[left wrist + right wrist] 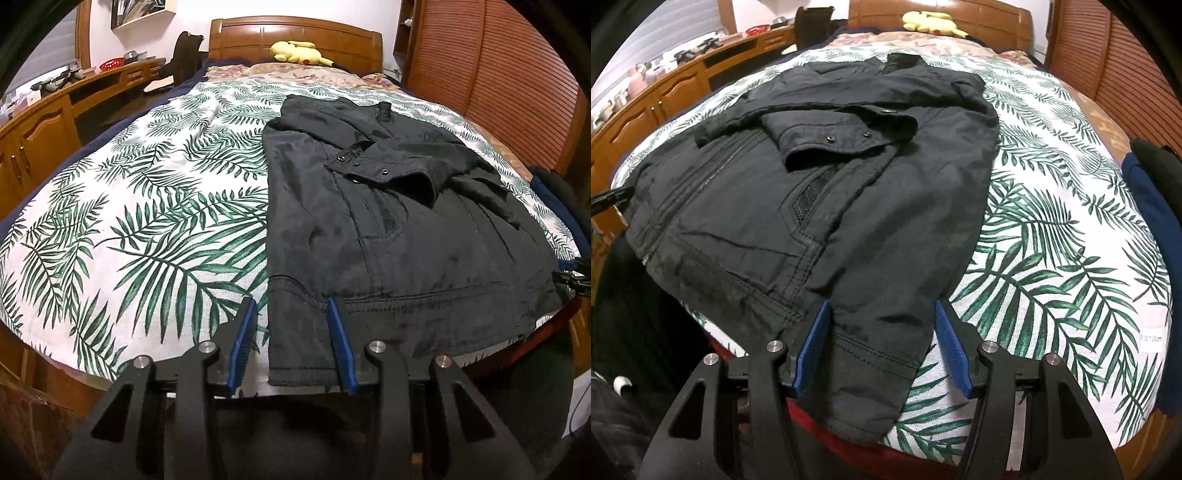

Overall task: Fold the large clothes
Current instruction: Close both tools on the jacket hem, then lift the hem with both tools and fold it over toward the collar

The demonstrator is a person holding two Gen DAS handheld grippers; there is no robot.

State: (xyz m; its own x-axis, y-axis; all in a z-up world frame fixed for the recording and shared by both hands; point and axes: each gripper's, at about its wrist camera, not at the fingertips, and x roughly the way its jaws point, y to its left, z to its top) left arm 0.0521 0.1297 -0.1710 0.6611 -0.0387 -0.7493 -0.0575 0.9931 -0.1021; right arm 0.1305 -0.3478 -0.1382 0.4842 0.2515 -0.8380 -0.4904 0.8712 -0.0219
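Left wrist: leaf-print bedspread [147,221], wooden headboard [295,35].

The black padded fabric jacket [388,229] [798,206] lies flat on the bed, collar at the far end, hem at the near edge. Both sleeves are folded across the chest; the upper cuff shows metal snap buttons. A mesh-lined chest pocket and front zipper are visible.

black padded jacket [388,236] lies on leaf-print bed cover [147,221], sleeves folded across its chest | yellow plush toy [297,51] behind, by the wooden headboard [295,35] | wooden dresser [55,122] left of bed
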